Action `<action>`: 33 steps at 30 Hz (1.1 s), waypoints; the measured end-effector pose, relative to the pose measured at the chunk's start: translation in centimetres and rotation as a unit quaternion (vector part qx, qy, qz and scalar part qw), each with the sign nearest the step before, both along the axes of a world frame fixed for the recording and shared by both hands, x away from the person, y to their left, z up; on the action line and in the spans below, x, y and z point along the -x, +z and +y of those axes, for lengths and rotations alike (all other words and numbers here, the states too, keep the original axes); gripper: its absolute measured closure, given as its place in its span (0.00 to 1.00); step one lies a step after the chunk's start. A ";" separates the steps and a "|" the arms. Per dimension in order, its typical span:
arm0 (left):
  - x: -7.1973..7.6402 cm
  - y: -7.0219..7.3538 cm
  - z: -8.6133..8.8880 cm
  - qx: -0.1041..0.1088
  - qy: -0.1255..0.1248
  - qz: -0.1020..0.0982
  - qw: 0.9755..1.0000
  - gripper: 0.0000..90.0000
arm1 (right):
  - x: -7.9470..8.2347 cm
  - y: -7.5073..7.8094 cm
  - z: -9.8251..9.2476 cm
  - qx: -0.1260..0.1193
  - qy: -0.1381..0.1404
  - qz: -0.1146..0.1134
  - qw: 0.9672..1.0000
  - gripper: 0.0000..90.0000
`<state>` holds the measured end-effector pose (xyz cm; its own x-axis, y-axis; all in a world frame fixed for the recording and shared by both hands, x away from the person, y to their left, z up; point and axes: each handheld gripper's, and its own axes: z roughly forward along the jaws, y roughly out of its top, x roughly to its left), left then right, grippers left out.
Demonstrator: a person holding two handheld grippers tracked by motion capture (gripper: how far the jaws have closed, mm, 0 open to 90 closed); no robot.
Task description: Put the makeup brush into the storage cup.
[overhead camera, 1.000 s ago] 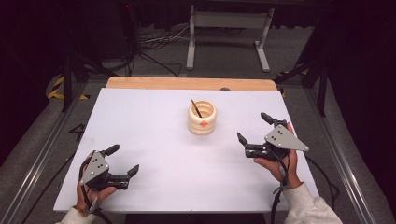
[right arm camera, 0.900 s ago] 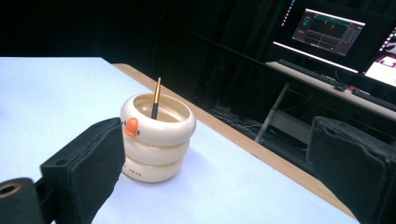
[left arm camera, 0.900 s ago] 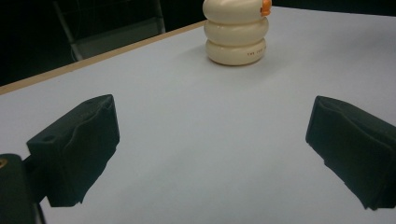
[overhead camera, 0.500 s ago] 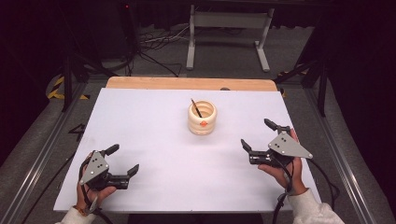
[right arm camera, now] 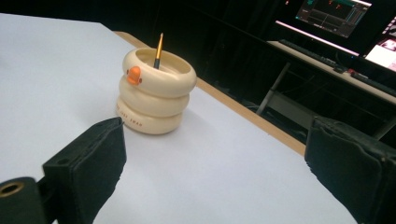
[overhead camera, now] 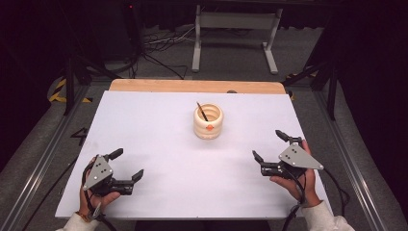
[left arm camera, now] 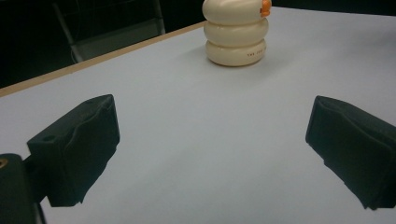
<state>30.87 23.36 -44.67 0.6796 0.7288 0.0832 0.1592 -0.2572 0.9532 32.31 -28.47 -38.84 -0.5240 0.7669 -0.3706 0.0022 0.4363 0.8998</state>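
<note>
Right now I am holding both grippers low over the near part of the table (overhead camera: 144, 120), and neither one is carrying anything. My left gripper (overhead camera: 126, 166) is sitting at the near left corner with its jaws spread wide; in the left gripper view the two black jaws are standing far apart with bare white surface between them. My right gripper (overhead camera: 270, 148) is hovering at the near right, jaws likewise parted wide and empty, and its view is looking straight at the holder (right arm camera: 156, 91).

That holder (overhead camera: 208, 121) is a cream, ring-stacked pot with a small orange beak, standing upright around the middle of the table, toward the far side, well apart from both grippers. A brush (right arm camera: 159, 50) is leaning inside it, its thin handle sticking up above the rim.

I am judging the step to be a reach for the brush, and the right gripper is the better placed. To do it well, I am planning to come in above the rim, keep the jaws wide until they are straddling the handle, and close on the exposed part only. The pot looks light, so I am minding not to nudge its wall, and I am lifting the brush straight up along its lean.
</note>
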 end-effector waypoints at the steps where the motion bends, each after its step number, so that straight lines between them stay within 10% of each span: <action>1: -0.1 0.0 0.0 0.000 -0.001 0.000 1.000 0.04 | 0.0 -0.2 -0.1 0.004 -0.003 0.002 1.000 0.07; 33: 0.3 0.3 -0.2 -0.006 0.000 -0.009 1.000 0.04 | 3.7 -5.4 -6.0 -0.004 -0.064 0.052 0.997 0.06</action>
<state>30.57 23.19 -44.40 0.6775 0.7281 0.1038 0.1418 -0.2678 0.9530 28.62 -34.51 -44.28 -0.4561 0.8330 -0.3131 0.1505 0.4190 0.8954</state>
